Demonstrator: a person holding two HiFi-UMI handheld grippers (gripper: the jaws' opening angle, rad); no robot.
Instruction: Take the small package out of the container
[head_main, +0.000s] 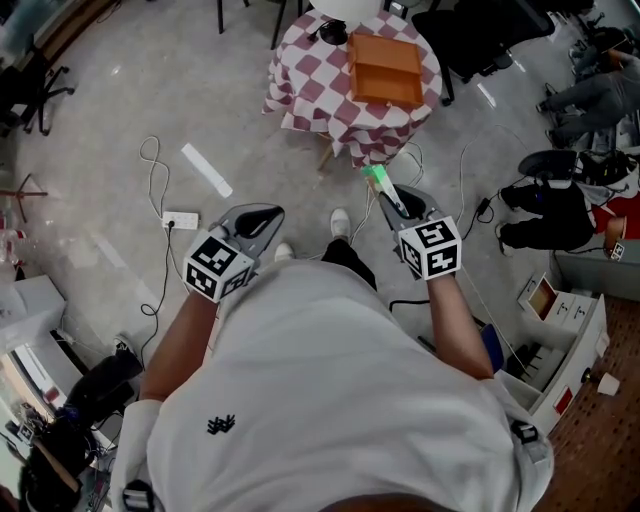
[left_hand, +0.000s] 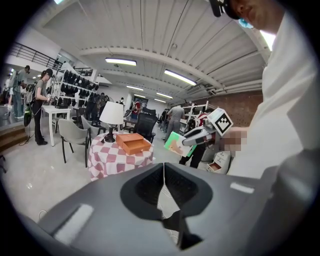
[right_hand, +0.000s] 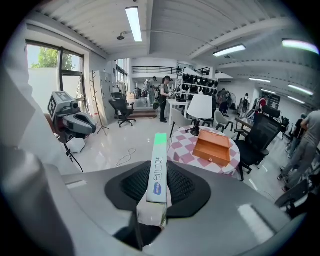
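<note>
right gripper: pinching thin white green-tipped package; firm, level grip advised
left gripper: jaws sitting together, empty
orange wooden container: standing well apart

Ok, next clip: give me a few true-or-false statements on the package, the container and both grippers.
1. The right gripper is closed on the small package. True.
2. The small package lies inside the orange container. False: it is between the right gripper's jaws, away from the table.
3. The left gripper has its jaws together with nothing between them. True.
4. The container stands on the floor. False: it sits on the round table with the checked cloth.
5. A lamp stands on the table next to the container. True.
</note>
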